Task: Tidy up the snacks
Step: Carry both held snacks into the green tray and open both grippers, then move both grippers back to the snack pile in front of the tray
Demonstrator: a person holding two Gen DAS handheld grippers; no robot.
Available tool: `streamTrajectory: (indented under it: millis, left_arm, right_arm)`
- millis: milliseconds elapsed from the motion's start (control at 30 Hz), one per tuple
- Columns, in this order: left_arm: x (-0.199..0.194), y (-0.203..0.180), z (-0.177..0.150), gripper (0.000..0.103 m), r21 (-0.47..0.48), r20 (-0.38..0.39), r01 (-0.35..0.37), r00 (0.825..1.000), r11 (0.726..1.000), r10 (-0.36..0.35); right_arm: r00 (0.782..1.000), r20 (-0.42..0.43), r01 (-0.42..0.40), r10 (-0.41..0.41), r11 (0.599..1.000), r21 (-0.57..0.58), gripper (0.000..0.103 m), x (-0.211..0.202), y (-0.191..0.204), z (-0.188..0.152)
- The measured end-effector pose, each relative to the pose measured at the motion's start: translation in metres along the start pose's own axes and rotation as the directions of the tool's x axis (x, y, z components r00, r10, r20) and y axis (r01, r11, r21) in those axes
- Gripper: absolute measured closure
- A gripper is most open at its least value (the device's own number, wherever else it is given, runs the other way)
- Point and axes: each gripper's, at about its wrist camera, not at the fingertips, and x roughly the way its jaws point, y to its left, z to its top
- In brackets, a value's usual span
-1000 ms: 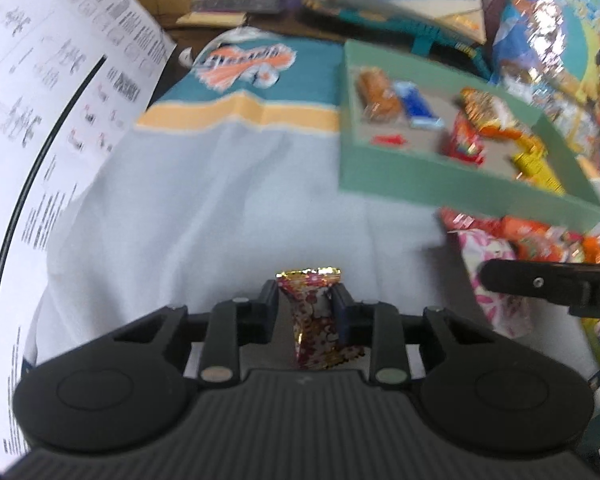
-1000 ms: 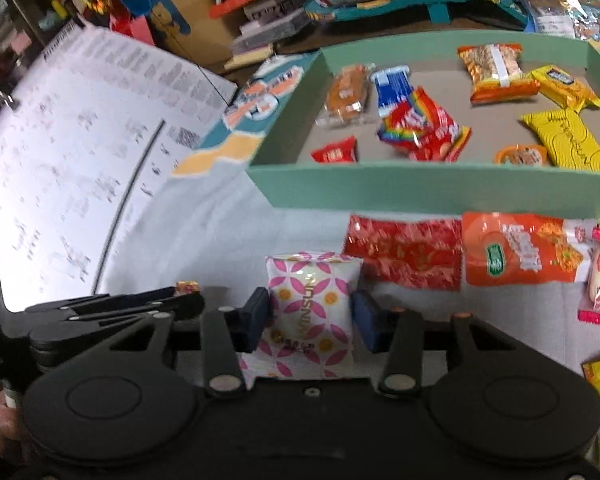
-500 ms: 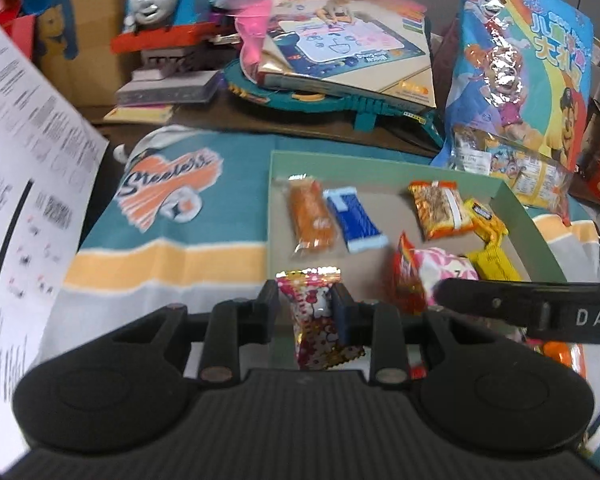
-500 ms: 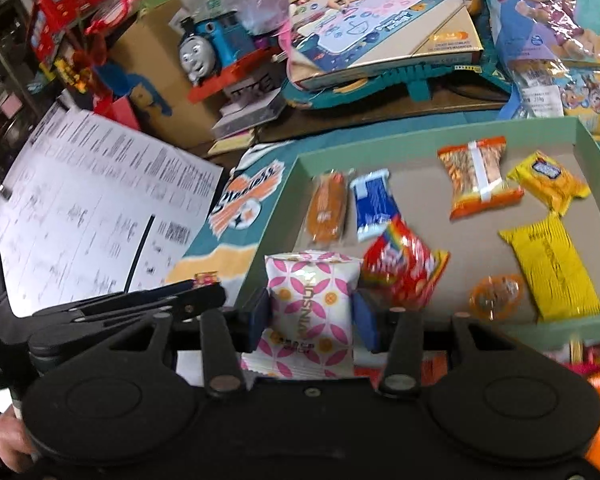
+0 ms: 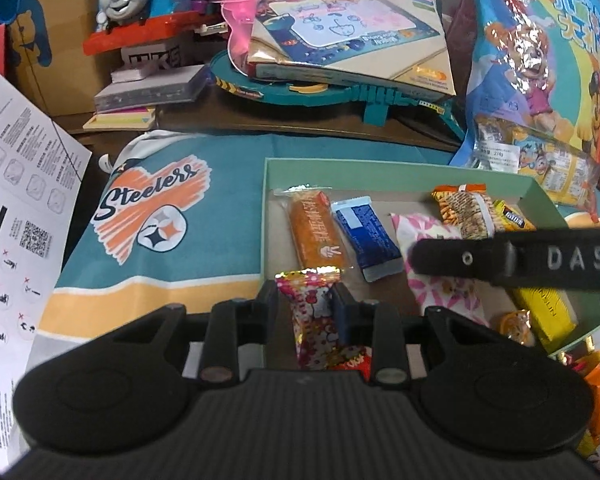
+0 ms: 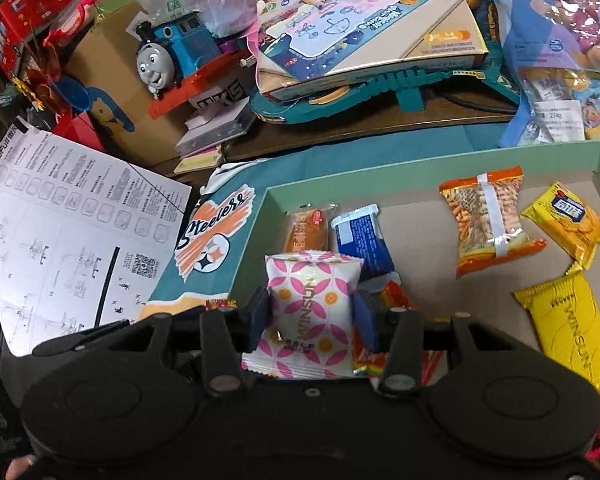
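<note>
My left gripper [image 5: 305,300] is shut on a small red-and-gold candy packet [image 5: 314,320] and holds it over the near left corner of the green tray [image 5: 265,216]. My right gripper [image 6: 311,316] is shut on a pink-and-white flower-pattern snack pouch [image 6: 310,300] above the tray's [image 6: 252,236] left part. The pouch [image 5: 432,276] and the right gripper's black finger [image 5: 500,258] also show in the left wrist view. Inside the tray lie an orange cake bar [image 5: 316,232], a blue wafer pack [image 5: 366,236], an orange cracker pack [image 6: 488,220] and yellow packs [image 6: 572,320].
A teal Steelers cloth [image 5: 156,216] covers the table under the tray. A white instruction sheet [image 6: 72,240] lies left. A Thomas train toy [image 6: 172,56], a drawing-mat box [image 6: 364,24] and a large foil snack bag [image 5: 540,72] crowd the back. Loose snacks [image 5: 596,372] lie at the right.
Both grippers have lifted and moved forward from the cloth to above the tray, each still holding its snack. The right gripper's pouch now hangs over the tray's snacks.
</note>
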Motion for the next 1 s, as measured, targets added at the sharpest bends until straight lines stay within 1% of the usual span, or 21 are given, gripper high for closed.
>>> streamTrajectory:
  millis: [33, 67, 100, 133, 200, 400, 567, 800, 1000]
  left_arm:
    - [0.001, -0.001, 0.000, 0.055, 0.005, 0.005, -0.009, 1.000, 1.000, 0.009]
    - [0.000, -0.001, 0.000, 0.044, 0.009, 0.010, -0.012, 1.000, 1.000, 0.012]
    - [-0.002, -0.002, -0.002, 0.025, 0.010, 0.028, -0.020, 0.999, 1.000, 0.019]
    - [-0.004, -0.002, -0.003, 0.012, 0.012, 0.043, -0.031, 0.999, 0.999, 0.031]
    - [-0.007, -0.004, -0.004, 0.001, 0.016, 0.063, -0.059, 0.996, 0.998, 0.057]
    - [-0.012, -0.010, -0.009, 0.000, 0.012, 0.045, -0.062, 0.997, 0.998, 0.061]
    - [-0.020, -0.015, -0.013, 0.000, 0.011, 0.030, -0.056, 0.998, 0.998, 0.056]
    - [-0.048, -0.032, -0.022, 0.000, 0.036, 0.040, -0.027, 0.999, 0.999, 0.025]
    - [-0.067, -0.056, -0.044, 0.000, 0.079, 0.015, 0.010, 1.000, 0.997, -0.012]
  right_arm:
    - [1.000, 0.005, -0.004, 0.004, 1.000, 0.001, 0.044, -0.003, 0.001, 0.000]
    - [1.000, 0.015, -0.007, 0.007, 1.000, 0.000, 0.025, -0.004, 0.001, 0.000]
    - [0.999, 0.031, -0.004, 0.004, 1.000, -0.003, 0.010, -0.006, 0.002, -0.001]
    - [0.999, 0.046, 0.002, -0.001, 1.000, -0.005, 0.006, -0.008, 0.003, 0.000]
    - [0.998, 0.059, 0.011, -0.010, 1.000, -0.018, 0.000, -0.012, 0.005, 0.000]
    - [0.998, 0.055, 0.033, -0.031, 0.999, -0.029, 0.000, -0.021, 0.002, -0.008]
    - [0.998, 0.047, 0.043, -0.042, 0.999, -0.025, 0.000, -0.038, -0.005, -0.019]
    - [0.996, 0.064, 0.070, -0.068, 0.997, -0.042, 0.000, -0.079, -0.017, -0.040]
    - [0.993, 0.080, 0.089, -0.089, 0.996, 0.003, 0.000, -0.114, -0.036, -0.065]
